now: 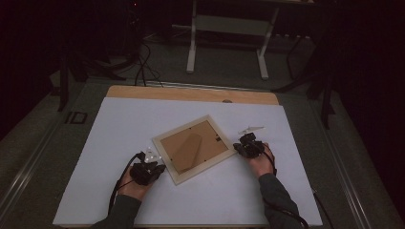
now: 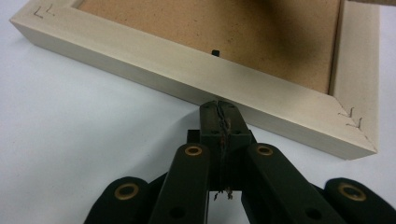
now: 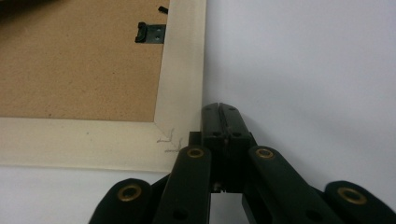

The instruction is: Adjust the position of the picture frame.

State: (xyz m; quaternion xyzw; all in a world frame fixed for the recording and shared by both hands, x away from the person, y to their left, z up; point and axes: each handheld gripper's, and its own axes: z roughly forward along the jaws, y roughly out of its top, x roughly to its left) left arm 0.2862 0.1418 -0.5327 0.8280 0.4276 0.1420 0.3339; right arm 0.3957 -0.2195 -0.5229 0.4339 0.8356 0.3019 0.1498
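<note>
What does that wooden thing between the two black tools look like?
On the white table, near its middle, a pale wooden picture frame lies face down and askew. Its brown backing board faces up, with a small black hanger clip near one edge.

Dim high view, dark surroundings; bright, sharp close-ups.

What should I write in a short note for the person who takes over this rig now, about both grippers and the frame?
Left hand-held gripper: jaws shut, empty, tip at the frame's near long edge.
Right hand-held gripper: jaws shut, empty, beside the frame's right corner.
Picture frame: lies face down, turned at an angle on the white table; brown backing board faces up, its stand flap lying on it.
Done: both grippers stand at the frame.
Left: probably pushing or squaring the frame, then working on the backing clips.
</note>
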